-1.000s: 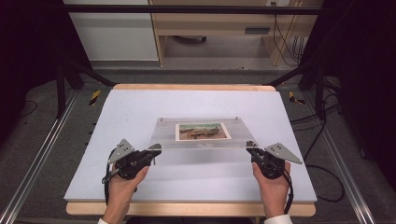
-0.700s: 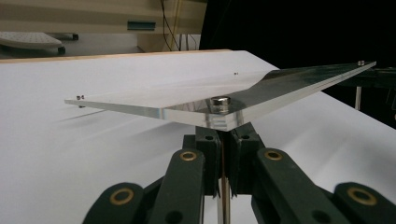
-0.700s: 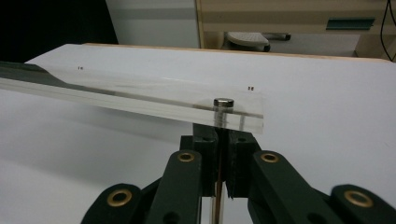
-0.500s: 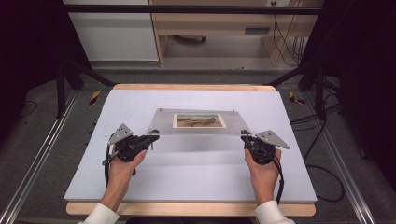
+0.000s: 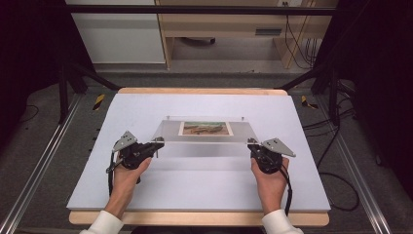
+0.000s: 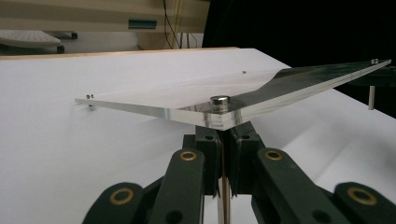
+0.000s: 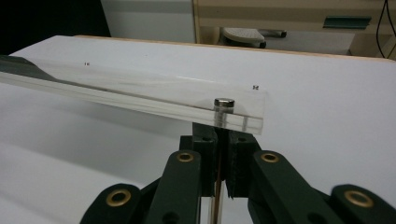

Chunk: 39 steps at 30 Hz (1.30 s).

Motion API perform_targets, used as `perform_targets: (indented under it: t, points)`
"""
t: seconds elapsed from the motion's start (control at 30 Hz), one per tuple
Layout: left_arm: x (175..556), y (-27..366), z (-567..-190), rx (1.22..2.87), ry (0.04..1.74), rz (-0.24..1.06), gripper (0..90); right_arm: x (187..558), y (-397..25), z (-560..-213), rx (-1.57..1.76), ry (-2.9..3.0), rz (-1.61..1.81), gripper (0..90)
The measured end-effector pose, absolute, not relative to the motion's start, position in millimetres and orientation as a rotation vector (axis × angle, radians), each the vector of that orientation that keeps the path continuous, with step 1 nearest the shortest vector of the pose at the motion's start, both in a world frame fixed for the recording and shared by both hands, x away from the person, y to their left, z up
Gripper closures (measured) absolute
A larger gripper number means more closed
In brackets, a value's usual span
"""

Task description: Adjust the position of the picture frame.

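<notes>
One clear acrylic frame (image 5: 204,131), two grippers carrying it above the white table (image 5: 146,195).
Left gripper (image 5: 157,143) and right gripper (image 5: 252,144) are each clamping one near-corner leg; four metal studs (image 6: 219,101) are showing, one picture (image 5: 205,128) inside.

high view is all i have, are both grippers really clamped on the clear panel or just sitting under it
observer: The left gripper is shut right under a near corner of the clear panel, apparently on the post below the metal cap.
operator: and the right one
observer: The right gripper is shut the same way, beneath the cap at the other near corner.
operator: is the panel lying flat on the table
observer: No. The near edge is lifted off the white table, with a shadow under it.
</notes>
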<state>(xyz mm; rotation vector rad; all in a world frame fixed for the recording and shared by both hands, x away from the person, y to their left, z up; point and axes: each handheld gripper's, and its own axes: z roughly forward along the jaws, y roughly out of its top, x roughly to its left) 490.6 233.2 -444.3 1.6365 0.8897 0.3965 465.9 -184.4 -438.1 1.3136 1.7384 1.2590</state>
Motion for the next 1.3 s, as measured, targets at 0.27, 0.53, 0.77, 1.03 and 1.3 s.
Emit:
perform_targets:
  t: [0.27,0.53,0.77,1.03,1.3]
  points:
    - [480.0,230.1,-456.3,1.682,0.933,0.417,84.0,454.8,-184.5,-450.2,1.344,1.747,1.27,84.9]
    - [478.8,230.3,-459.5,1.771,0.943,0.437,84.0,451.4,-182.8,-459.9,1.361,1.792,1.253,84.9]
    - [476.0,227.8,-465.5,1.803,0.972,0.443,84.0,453.1,-182.5,-467.1,1.378,1.836,1.215,85.0]
    - [475.8,224.2,-468.9,1.829,0.979,0.458,84.0,456.5,-185.7,-471.1,1.371,1.862,1.217,84.9]
    - [476.5,223.6,-473.0,1.861,1.001,0.449,84.0,457.9,-185.8,-476.1,1.393,1.888,1.214,84.8]
